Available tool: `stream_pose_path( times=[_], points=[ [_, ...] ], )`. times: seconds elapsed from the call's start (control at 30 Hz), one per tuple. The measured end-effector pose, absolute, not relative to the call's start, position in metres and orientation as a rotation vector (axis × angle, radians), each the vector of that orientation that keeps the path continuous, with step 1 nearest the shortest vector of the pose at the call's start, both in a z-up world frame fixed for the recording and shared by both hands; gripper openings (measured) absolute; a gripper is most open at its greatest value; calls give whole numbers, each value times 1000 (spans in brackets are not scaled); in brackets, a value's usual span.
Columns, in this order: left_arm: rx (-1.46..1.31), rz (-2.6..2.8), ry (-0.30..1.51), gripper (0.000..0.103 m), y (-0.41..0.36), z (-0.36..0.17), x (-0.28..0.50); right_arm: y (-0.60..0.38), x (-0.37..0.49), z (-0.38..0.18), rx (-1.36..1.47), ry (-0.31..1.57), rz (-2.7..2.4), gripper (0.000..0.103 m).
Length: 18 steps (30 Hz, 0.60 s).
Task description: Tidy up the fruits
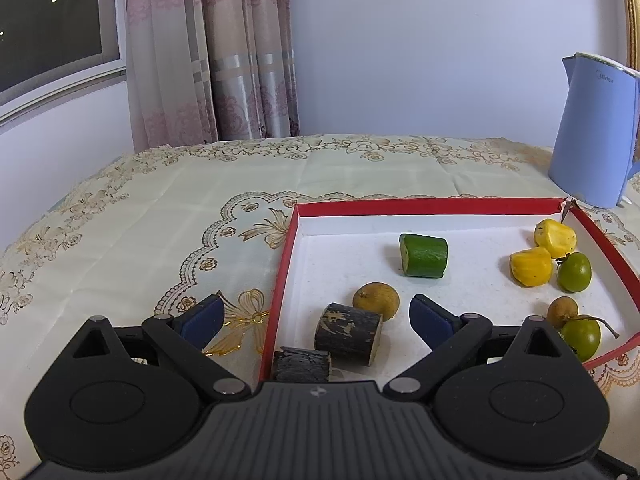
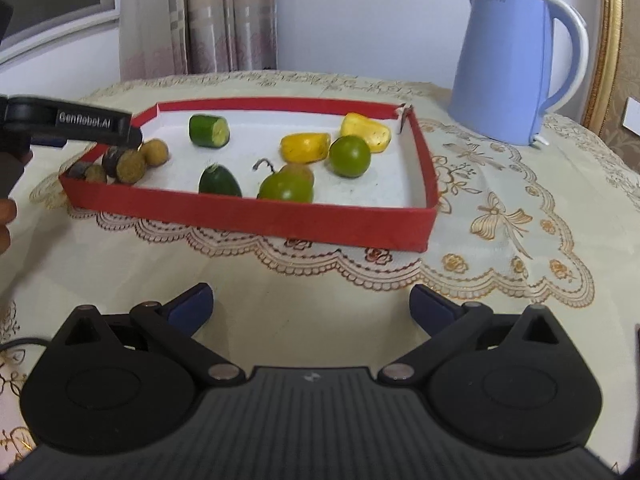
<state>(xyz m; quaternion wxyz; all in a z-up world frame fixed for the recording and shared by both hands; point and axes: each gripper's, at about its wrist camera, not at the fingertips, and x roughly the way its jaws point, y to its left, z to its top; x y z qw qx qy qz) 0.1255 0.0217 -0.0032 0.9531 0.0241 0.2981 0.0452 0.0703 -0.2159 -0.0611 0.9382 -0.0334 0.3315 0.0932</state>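
Note:
A red-rimmed tray [image 1: 276,280] [image 2: 256,222] with a white floor holds the fruit. My left gripper [image 1: 316,320] is open and empty, its jaws straddling the tray's left wall above two dark cane pieces [image 1: 347,334] and a brown longan [image 1: 376,300]. A green cucumber piece [image 1: 424,256], two yellow pieces [image 1: 532,266], green fruits [image 1: 575,272] and another longan [image 1: 562,310] lie further right. My right gripper [image 2: 310,306] is open and empty over the tablecloth, in front of the tray. The left gripper's finger [image 2: 76,124] shows at the tray's left end.
A blue electric kettle [image 2: 508,64] [image 1: 592,132] stands behind the tray's right corner. A cream embroidered tablecloth [image 2: 500,220] covers the round table. A curtain [image 1: 208,52] and a wall are behind; a gold frame [image 2: 612,40] is at the far right.

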Motion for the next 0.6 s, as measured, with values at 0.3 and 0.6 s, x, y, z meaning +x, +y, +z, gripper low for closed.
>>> stream_pose_path(
  times=[0.3, 0.6],
  points=[
    [51, 84, 607, 100, 22, -3, 125, -218, 71, -64, -57, 685, 192, 103],
    [32, 59, 631, 100, 23, -4, 126, -217, 71, -64, -57, 685, 192, 103]
  ],
)
